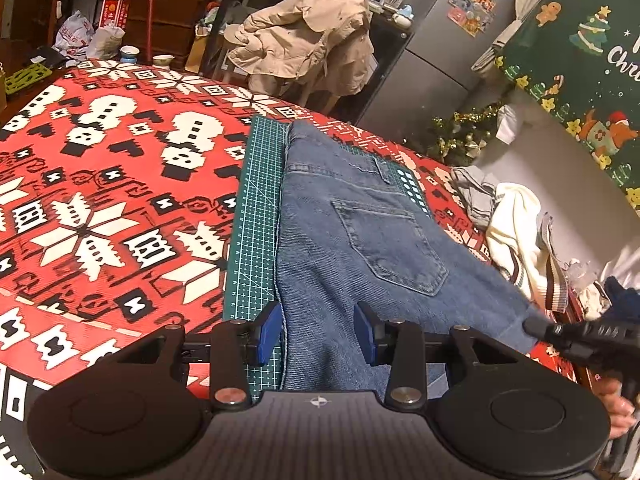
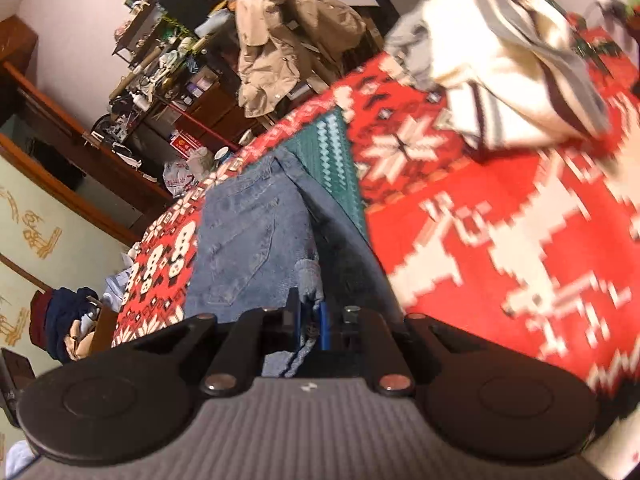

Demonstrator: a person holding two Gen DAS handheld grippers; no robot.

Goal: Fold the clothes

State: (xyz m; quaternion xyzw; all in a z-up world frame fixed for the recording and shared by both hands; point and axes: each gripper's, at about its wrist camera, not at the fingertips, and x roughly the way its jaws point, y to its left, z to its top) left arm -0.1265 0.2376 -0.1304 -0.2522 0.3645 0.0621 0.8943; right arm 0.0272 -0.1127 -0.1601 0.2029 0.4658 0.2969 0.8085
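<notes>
The blue jeans (image 1: 360, 232) lie flat on a green cutting mat (image 1: 256, 216) on the red patterned tablecloth (image 1: 100, 200), near its right edge. A back pocket faces up. The left gripper (image 1: 318, 330) sits over the near edge of the jeans, its blue fingers (image 1: 267, 330) apart, not pinching. The right gripper (image 2: 311, 326) is squeezed tight on a bunched bit of denim.

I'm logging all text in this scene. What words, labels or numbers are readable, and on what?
"Chr", cut off by the frame edge: white script on the green Christmas banner.
Red boxes by the cabinet: print too small to read.
Fridge stickers: unreadable.
Green cutting mat: ruler numerals too small.
</notes>
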